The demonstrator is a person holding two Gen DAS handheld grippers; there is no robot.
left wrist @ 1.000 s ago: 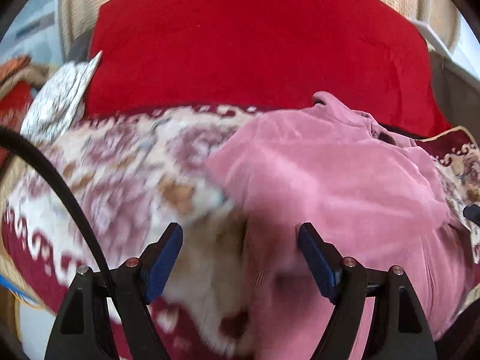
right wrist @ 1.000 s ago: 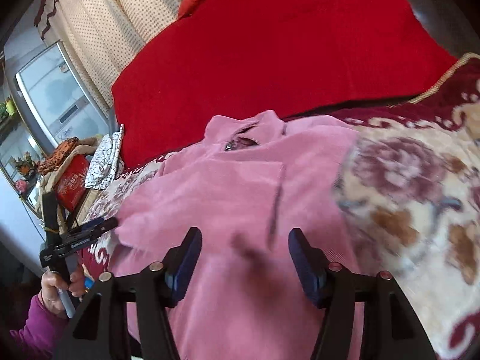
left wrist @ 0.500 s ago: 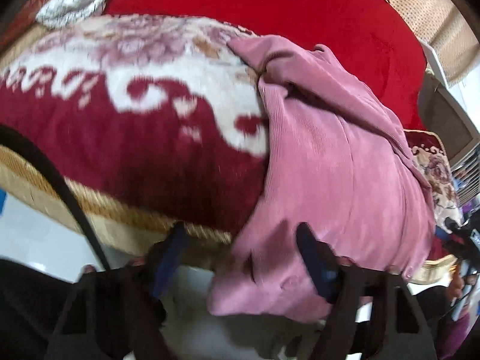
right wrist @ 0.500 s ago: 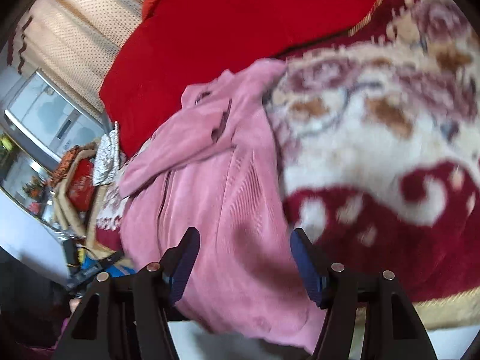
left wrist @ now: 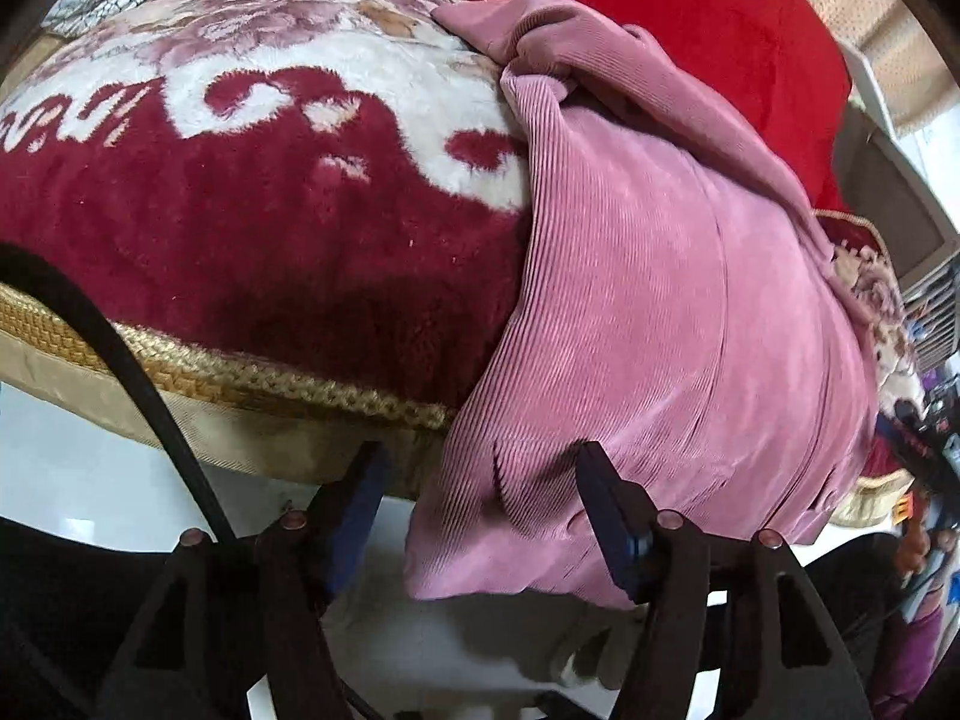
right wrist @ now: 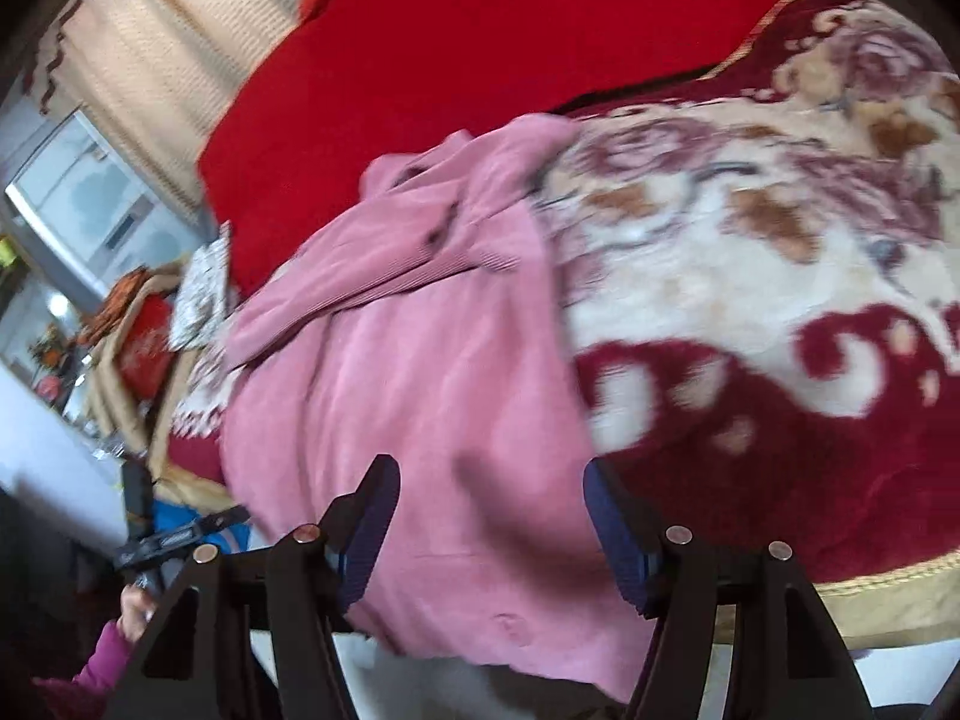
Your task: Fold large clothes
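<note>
A pink corduroy garment (left wrist: 660,300) lies on a floral red and cream blanket (left wrist: 270,180), its hem hanging over the front edge. It also shows in the right wrist view (right wrist: 420,372). My left gripper (left wrist: 480,516) is open, its jaws on either side of the hem's left corner, low at the bed's edge. My right gripper (right wrist: 486,528) is open, its jaws on either side of the hem's right part. Neither grips the cloth.
A red cover (right wrist: 480,60) lies behind the garment. The blanket's gold braided edge (left wrist: 240,378) overhangs a white floor. A patterned cloth (right wrist: 204,288) and clutter lie far left in the right wrist view. The left gripper (right wrist: 174,534) shows there too.
Both grippers have dropped from above the garment to its hanging hem at the bed's front edge, staying open. The garment lies as before.
</note>
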